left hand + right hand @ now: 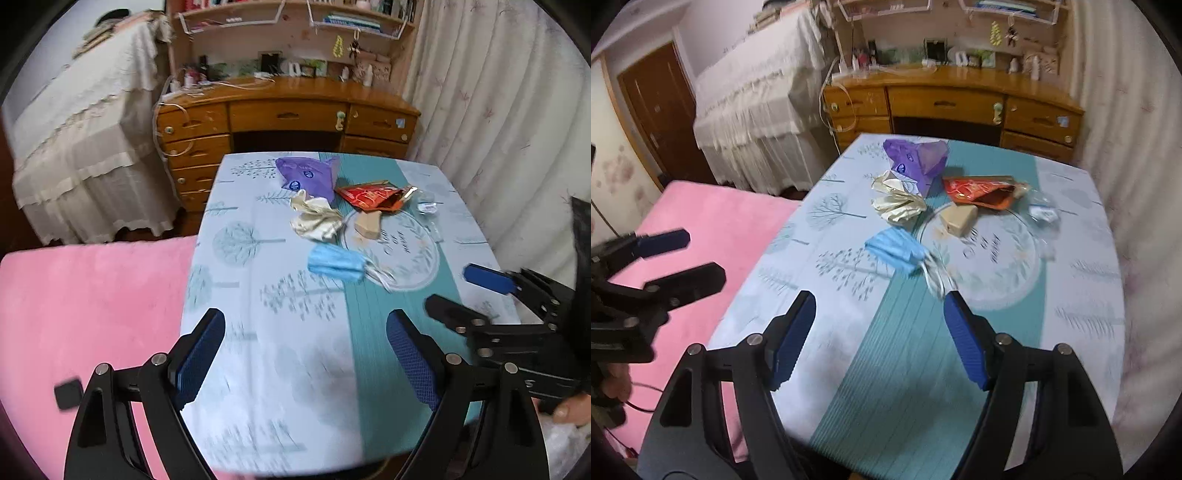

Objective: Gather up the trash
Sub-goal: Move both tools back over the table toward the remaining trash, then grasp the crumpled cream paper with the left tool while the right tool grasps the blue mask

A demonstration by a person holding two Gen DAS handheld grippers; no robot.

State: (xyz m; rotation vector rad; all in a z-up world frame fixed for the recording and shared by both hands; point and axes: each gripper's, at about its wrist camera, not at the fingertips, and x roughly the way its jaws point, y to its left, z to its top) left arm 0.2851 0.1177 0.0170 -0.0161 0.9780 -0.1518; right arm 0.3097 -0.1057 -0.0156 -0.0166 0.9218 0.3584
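Observation:
Trash lies on the table [280, 369] [905, 369]: a purple bag [308, 177] [918, 158], crumpled cream paper [314, 219] [897, 201], a red wrapper [373, 195] [979, 192], a tan wedge [369, 225] [958, 219], a blue face mask [334, 264] [894, 249] and clear plastic [426, 205] [1041, 214]. My left gripper [306, 354] is open and empty above the table's near edge; it also shows in the right wrist view [679, 258]. My right gripper [879, 332] is open and empty short of the mask; it shows in the left wrist view [465, 295].
A pink bed [85, 325] [713, 236] lies left of the table. A wooden desk [288, 114] [953, 99] stands behind it, a cloth-covered piece [81, 129] at the left, curtains [498, 129] at the right. A black bag edge [581, 236] shows far right.

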